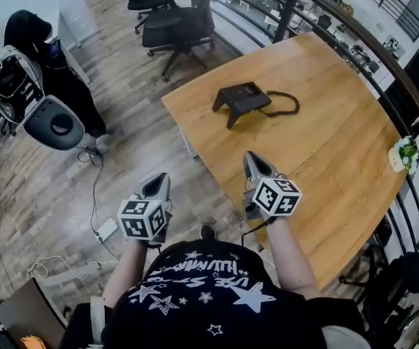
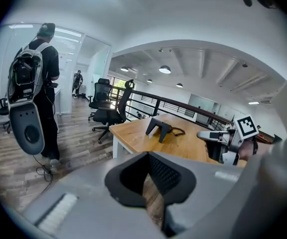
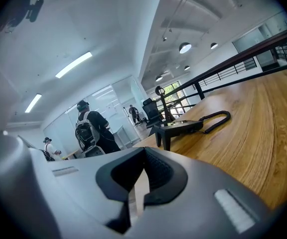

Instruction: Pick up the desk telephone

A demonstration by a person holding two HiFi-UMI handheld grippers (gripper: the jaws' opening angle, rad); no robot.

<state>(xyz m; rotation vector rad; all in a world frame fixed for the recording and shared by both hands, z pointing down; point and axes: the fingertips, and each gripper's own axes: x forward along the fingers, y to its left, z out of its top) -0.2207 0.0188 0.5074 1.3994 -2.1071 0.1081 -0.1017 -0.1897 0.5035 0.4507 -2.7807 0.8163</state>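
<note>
Black desk telephone [image 1: 242, 99] with black coiled cord [image 1: 288, 105] on tan wood-grain table [image 1: 333, 151].

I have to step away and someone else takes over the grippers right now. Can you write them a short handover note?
Left hand-held gripper: jaws shut, empty, over the floor short of the table's near edge.
Right hand-held gripper: jaws shut, empty, over the near edge of the wooden table.
Desk telephone: on the table near its far left corner, with its cord looping to the right. Both grippers are well clear of it.
Done: nothing yet.
Left: reach the telephone, open the jaws, grip it and lift.
</note>
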